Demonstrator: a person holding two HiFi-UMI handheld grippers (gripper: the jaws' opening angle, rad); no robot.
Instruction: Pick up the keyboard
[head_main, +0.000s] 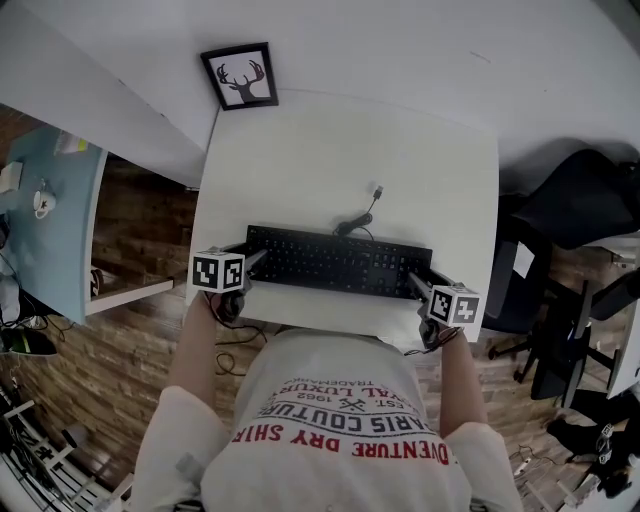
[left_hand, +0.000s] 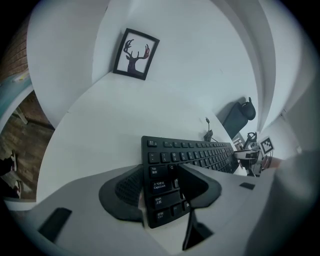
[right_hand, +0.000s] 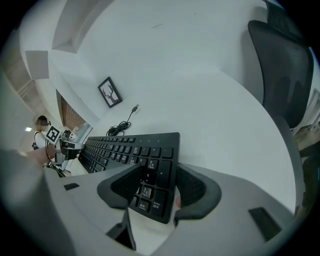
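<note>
White desk (head_main: 300, 160), black keyboard (head_main: 338, 262) lying flat near its front edge. The left gripper (head_main: 252, 260) and right gripper (head_main: 418, 283) each straddle an end, jaws wide, not biting yet. Danger: shallow corner pinches could let it twist free, and the cable (head_main: 355, 222) might snag.

This looks like a small home office. A white bench (head_main: 300, 160) stands against plain white walls with a black corded keyboard (head_main: 335, 262) on it and a framed antler picture (head_main: 240, 77) by its far corner. A black office chair (head_main: 585, 205) stands to one side. The floor (head_main: 140, 230) is wood-patterned, and a pale blue table (head_main: 60, 240) holds a cup (head_main: 42, 200).
</note>
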